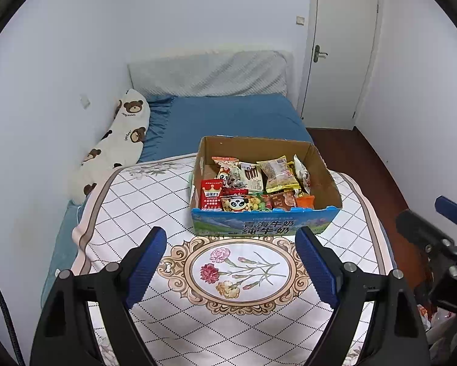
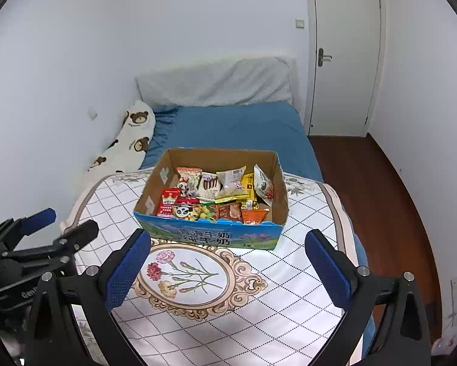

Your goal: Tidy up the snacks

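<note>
A bed [image 1: 234, 116] with a blue sheet carries everything. A white quilt [image 1: 155, 201] with a dark diamond grid and a framed oval of flowers covers the near part of the bed, its far edge lying across the blue sheet. An open cardboard box [image 1: 326, 174] full of snack packets sits on the quilt, near its far edge. A long bear-print pillow [image 1: 121, 140] lies along the left edge of the bed. A pale padded cushion [image 1: 210, 74] stands at the head.
</note>
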